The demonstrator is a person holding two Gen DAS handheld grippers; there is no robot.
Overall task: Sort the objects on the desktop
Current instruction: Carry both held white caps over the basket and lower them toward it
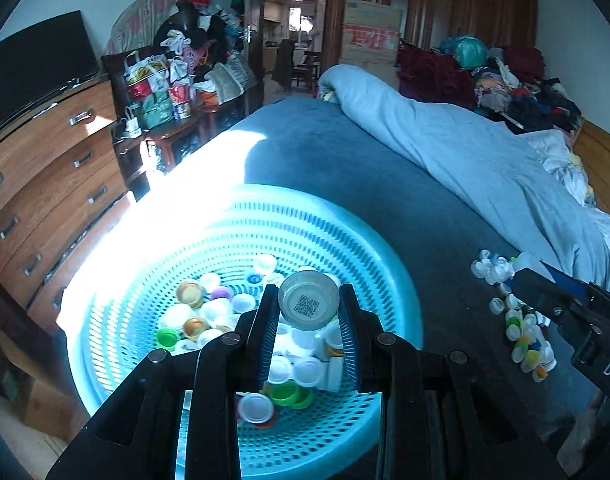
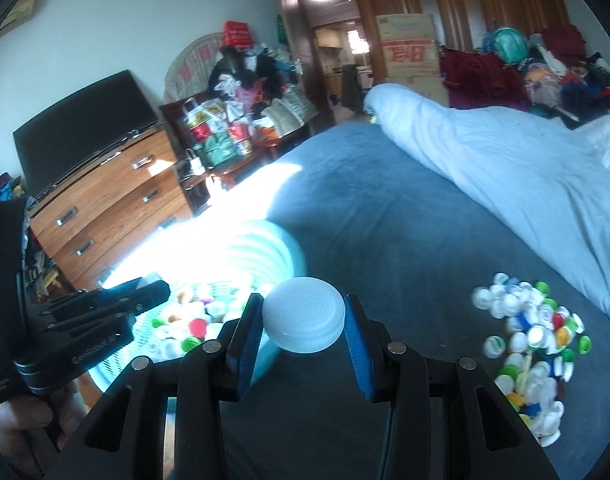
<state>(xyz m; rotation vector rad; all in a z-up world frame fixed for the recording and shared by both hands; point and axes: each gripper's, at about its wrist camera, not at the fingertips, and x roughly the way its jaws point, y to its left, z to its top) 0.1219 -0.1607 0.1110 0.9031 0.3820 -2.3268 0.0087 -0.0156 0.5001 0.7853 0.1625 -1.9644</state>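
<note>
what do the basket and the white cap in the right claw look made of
Basket: looks like moulded plastic, glossy turquoise, with rows of regular punched holes. White cap: probably plastic, matte and slightly translucent, with faint raised lettering on top.

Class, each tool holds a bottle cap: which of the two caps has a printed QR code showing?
The cap in the left tool: its face shows a QR code. The white cap in the right tool shows none.

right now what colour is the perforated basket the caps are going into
Light turquoise blue basket, clearest in the left wrist view, where sunlight washes out its left side.
</note>
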